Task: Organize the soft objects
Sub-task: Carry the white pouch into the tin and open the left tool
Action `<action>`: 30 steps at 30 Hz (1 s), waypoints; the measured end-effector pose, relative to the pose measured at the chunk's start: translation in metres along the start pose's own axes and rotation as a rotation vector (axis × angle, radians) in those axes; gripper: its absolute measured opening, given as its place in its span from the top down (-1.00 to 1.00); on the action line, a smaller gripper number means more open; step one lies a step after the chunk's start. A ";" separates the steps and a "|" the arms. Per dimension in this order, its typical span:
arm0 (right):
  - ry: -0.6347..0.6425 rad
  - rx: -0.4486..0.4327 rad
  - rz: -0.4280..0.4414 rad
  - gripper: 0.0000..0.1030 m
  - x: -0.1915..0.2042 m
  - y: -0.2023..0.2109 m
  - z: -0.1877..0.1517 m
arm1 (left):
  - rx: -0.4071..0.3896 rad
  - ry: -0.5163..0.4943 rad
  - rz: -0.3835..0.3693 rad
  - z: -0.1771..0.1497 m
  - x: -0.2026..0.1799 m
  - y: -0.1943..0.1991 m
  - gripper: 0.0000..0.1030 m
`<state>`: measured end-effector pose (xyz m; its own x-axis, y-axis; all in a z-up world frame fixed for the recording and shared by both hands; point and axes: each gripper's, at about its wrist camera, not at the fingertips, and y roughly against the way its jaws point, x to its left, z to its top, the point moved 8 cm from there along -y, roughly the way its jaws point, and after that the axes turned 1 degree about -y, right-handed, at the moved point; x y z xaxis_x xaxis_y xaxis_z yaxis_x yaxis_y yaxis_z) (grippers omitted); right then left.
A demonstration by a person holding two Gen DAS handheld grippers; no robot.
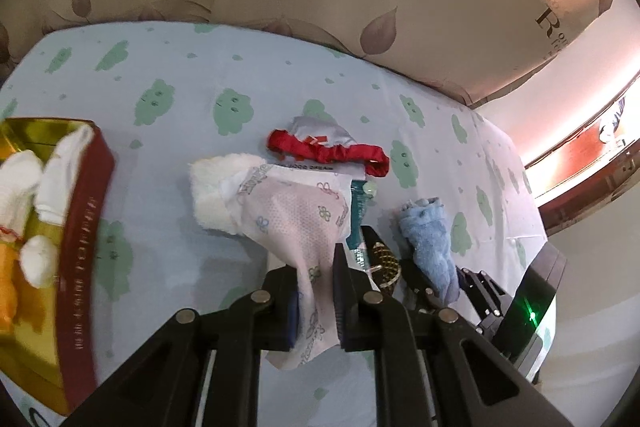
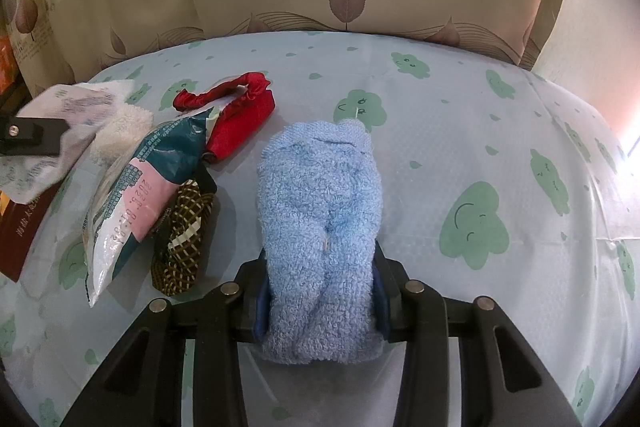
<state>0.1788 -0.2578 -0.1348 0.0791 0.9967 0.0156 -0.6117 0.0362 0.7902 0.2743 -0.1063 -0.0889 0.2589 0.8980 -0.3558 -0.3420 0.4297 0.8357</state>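
One red-and-gold box [image 1: 86, 227] sits at the left edge of the bed [image 1: 200, 75], holding three white rolled socks [image 1: 64, 171] and one orange item [image 1: 10, 267]. Mid-bed pile: one fluffy white piece [image 1: 216, 187], one red scrunched fabric item [image 2: 240, 111], one teal-and-pink plastic packet [image 2: 132, 195], one dark checked pouch [image 2: 184, 235]. Left gripper [image 1: 316, 291] has its jaws pressed together, pinching one pale floral cloth [image 1: 296, 219], which is lifted off the pile. Right gripper [image 2: 320, 291] has its jaws clamped on one rolled blue towel [image 2: 320, 211], which rests on the bed right of the pile. No other grippers.
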 end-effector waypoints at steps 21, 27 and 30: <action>0.006 0.000 -0.003 0.23 0.001 0.001 -0.001 | -0.118 -0.001 0.191 0.004 0.091 0.095 0.75; 0.010 0.000 -0.007 0.23 0.001 0.002 -0.001 | -0.160 0.022 0.269 0.009 0.131 0.127 0.75; 0.011 0.000 -0.007 0.24 0.001 0.001 -0.001 | -0.171 0.050 0.303 0.009 0.155 0.137 0.75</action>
<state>0.1774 -0.2571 -0.1342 0.0753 0.9972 0.0034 -0.6110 0.0434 0.7904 0.2757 0.0905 -0.0254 0.0791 0.9889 -0.1257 -0.5441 0.1485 0.8258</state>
